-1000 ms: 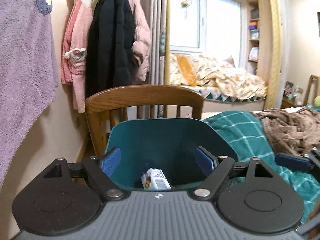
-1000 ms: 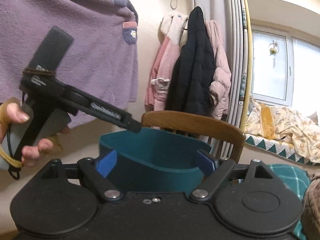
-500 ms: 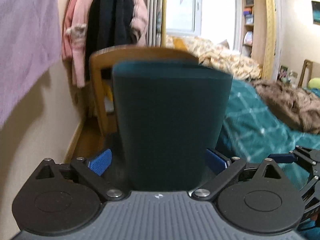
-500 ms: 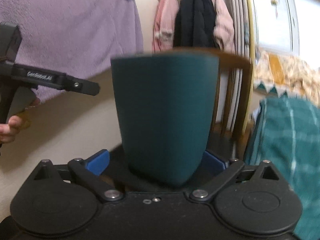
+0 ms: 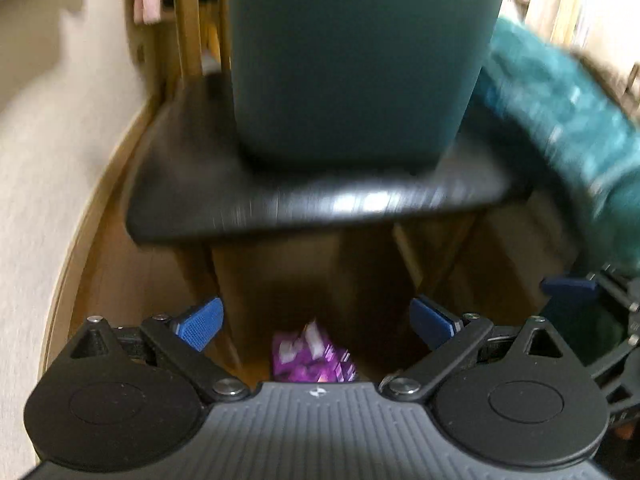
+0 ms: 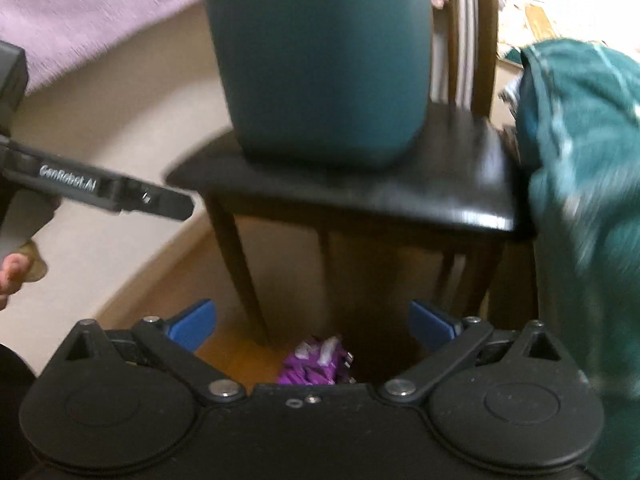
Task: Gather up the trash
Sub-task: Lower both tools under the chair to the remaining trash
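A dark teal bin (image 5: 352, 60) (image 6: 320, 60) stands on the black seat (image 5: 320, 200) (image 6: 440, 192) of a wooden chair. On the wooden floor below the seat lies a crumpled purple wrapper (image 5: 308, 358) (image 6: 316, 364). My left gripper (image 5: 316, 320) hangs open above it, nothing between its blue pads. My right gripper (image 6: 312, 322) is open too, above the same wrapper. The left gripper's body (image 6: 100, 192) shows at the left of the right wrist view, held by a hand (image 6: 12, 272). A right fingertip (image 5: 568, 286) shows at the right edge of the left wrist view.
A teal checked blanket (image 5: 568, 120) (image 6: 588, 160) hangs over the bed edge right of the chair. A beige wall (image 5: 48, 152) with a wooden skirting runs along the left. Chair legs (image 6: 240, 264) stand close behind the wrapper. A purple garment (image 6: 80, 12) hangs on the wall.
Both grippers have sunk from bin-rim height to below the chair seat and tilted down. The bin's inside has left view; the purple wrapper on the floor has come into view. Jaws stand wider.
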`<act>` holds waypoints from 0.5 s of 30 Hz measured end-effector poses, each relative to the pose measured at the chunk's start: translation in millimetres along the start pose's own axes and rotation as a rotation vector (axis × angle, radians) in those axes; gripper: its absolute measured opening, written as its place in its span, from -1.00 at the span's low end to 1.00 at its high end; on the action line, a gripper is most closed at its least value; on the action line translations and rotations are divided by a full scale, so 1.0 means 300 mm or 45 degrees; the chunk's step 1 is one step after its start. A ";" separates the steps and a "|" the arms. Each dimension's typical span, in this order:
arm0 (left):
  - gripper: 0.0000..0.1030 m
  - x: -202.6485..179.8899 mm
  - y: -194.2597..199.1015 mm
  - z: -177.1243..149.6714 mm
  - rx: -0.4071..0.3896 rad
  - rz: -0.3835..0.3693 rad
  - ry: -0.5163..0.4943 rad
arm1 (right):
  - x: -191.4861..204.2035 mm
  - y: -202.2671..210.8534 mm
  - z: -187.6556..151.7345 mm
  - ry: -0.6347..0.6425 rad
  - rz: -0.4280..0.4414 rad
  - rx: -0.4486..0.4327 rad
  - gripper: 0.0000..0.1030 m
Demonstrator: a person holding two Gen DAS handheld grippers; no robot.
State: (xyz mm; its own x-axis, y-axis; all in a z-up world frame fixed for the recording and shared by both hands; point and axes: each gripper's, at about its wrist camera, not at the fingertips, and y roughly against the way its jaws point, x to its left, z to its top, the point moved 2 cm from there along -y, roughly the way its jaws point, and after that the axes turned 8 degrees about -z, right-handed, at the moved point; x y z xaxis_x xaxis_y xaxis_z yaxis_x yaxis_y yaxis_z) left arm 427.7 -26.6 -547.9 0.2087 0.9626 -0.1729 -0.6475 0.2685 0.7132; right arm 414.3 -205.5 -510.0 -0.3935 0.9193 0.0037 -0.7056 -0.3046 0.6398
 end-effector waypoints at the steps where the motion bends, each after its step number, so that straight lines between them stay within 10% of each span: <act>1: 0.95 0.006 -0.043 -0.020 0.043 -0.004 0.002 | -0.002 -0.035 -0.019 -0.017 -0.026 0.025 1.00; 15: 0.95 -0.151 -0.612 -0.397 0.607 -0.198 -0.339 | -0.196 -0.449 -0.387 -0.381 -0.237 0.471 0.97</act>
State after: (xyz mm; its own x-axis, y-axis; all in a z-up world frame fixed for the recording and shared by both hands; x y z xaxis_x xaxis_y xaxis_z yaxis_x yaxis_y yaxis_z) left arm 449.7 -115.2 -752.0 0.4927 0.8540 -0.1671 -0.2049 0.3005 0.9315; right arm 464.1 -247.4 -685.6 -0.0566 0.9972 0.0488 -0.4707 -0.0697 0.8795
